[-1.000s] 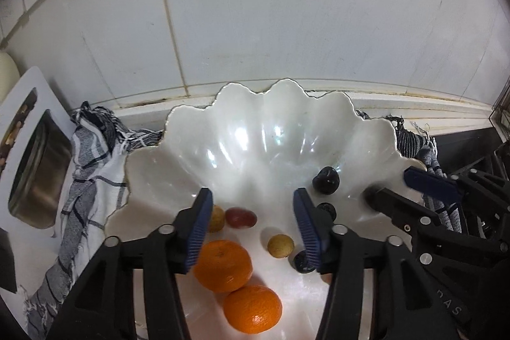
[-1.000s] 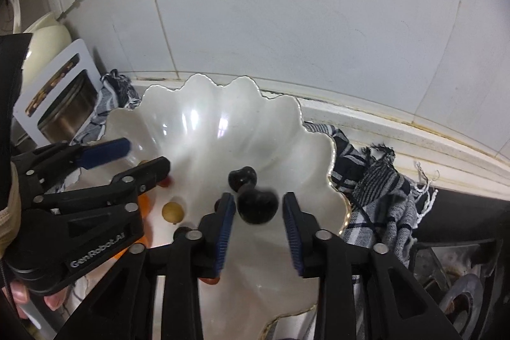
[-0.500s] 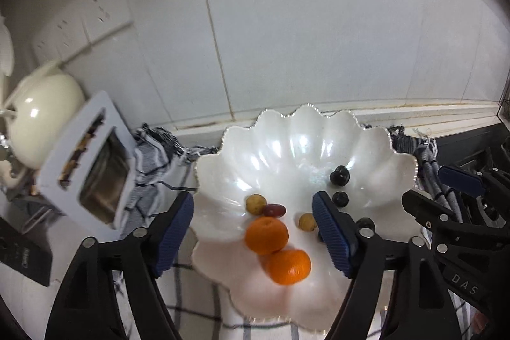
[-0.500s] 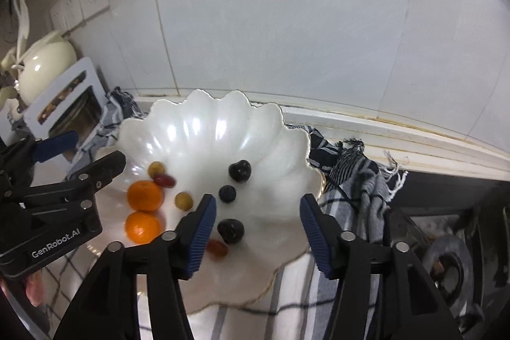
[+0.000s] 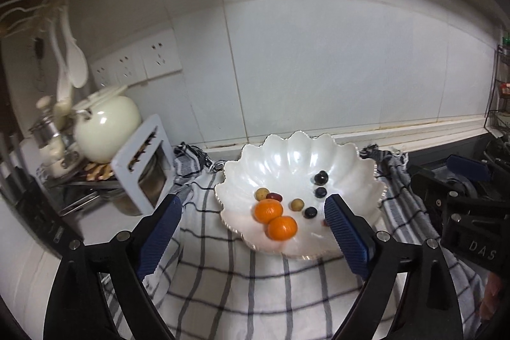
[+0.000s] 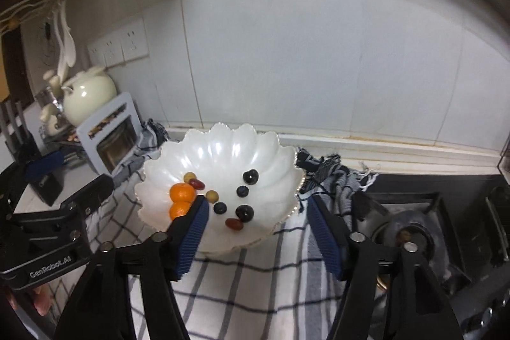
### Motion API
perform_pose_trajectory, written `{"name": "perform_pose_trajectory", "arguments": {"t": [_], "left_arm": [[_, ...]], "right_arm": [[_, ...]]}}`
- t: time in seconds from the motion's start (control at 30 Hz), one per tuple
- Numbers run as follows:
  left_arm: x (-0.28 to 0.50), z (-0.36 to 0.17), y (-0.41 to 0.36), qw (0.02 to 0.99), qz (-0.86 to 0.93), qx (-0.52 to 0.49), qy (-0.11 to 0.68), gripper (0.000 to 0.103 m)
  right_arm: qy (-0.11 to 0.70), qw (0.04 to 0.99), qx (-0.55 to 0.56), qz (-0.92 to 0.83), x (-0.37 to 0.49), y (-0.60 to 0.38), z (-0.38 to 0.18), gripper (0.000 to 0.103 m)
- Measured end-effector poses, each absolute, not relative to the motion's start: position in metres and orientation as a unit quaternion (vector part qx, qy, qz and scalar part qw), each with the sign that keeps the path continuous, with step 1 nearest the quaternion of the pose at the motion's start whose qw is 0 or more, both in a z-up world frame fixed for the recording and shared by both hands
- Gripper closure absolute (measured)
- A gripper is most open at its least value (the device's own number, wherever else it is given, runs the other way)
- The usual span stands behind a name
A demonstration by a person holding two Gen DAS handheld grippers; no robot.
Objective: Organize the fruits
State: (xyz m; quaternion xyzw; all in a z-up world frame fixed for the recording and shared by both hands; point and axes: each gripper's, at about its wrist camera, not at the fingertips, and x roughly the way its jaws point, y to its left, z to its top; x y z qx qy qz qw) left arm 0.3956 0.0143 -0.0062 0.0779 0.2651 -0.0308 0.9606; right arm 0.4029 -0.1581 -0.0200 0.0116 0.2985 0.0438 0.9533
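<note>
A white scalloped bowl stands on a checked cloth. In it lie two oranges, several dark plums or grapes, two yellow-green grapes and red dates. My left gripper is open and empty, held back above the cloth in front of the bowl. My right gripper is open and empty, also in front of the bowl. Each gripper shows at the edge of the other's view.
A white rack with a steel pot and a cream kettle stand to the left. Wall sockets are behind them. A gas stove lies to the right. A tiled wall is close behind the bowl.
Both grippers have pulled back and up from the bowl and opened wider. The right gripper let a dark plum go into the bowl.
</note>
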Motion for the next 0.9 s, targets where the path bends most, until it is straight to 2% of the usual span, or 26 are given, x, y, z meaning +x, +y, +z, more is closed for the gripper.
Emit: {"name": "perform_pose_trajectory", "arguments": {"t": [0.57, 0.9], "left_arm": [[0.243, 0.016, -0.005, 0.974, -0.028, 0.059, 0.215, 0.0], [0.169, 0.023, -0.012, 0.98, -0.022, 0.056, 0.191, 0.0]], "right_arm": [[0.231, 0.972, -0.021, 0.044, 0.258, -0.18, 0.007, 0.031], [0.225, 0.972, -0.019, 0.058, 0.186, -0.188, 0.008, 0.031]]}}
